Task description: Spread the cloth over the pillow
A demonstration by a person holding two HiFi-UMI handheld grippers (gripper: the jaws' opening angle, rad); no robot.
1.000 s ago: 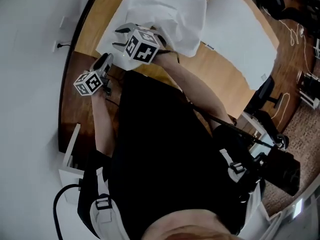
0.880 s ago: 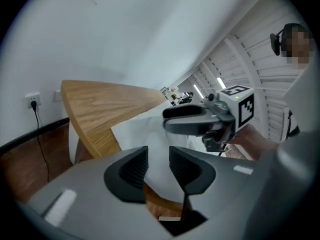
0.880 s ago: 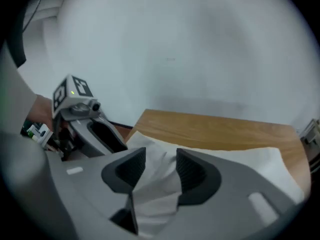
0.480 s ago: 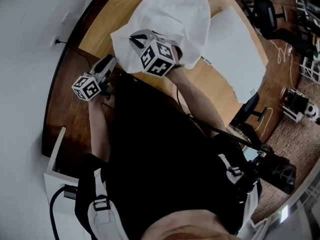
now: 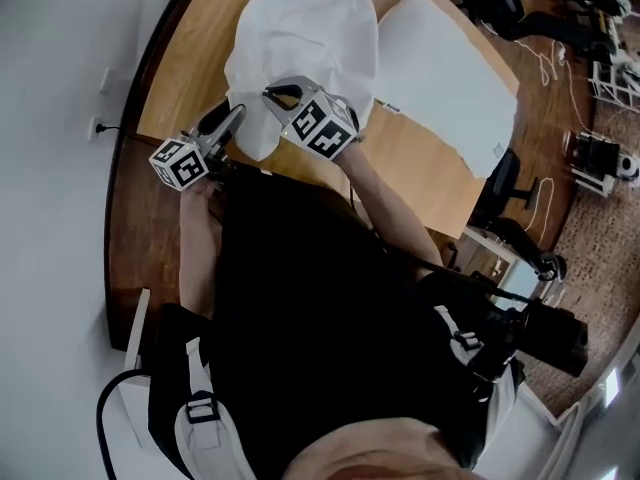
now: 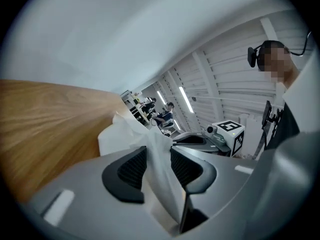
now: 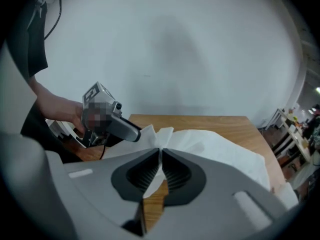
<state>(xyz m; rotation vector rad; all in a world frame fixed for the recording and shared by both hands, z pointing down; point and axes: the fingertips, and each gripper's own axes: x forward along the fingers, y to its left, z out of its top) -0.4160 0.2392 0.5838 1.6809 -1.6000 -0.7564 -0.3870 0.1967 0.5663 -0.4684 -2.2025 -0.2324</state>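
Two grips on, no spreading yet; cloth (image 5: 300, 38) lies bunched upper centre on table (image 5: 420, 168), beside pillow (image 5: 440, 78) at upper right, not covering it; right gripper (image 7: 160, 153) jaws, just closing, pinch its near edge; left gripper (image 6: 159, 151) jaws, just easing wider, hold a fold; remaining: carry it across.

- Light wooden table (image 5: 425, 183) — bare along its near edge.
- Black office chair (image 5: 510, 178) just beside the table.
- Wall socket (image 5: 97, 127) — on the white wall (image 5: 50, 68).
- Dark wood floor (image 5: 135, 253).
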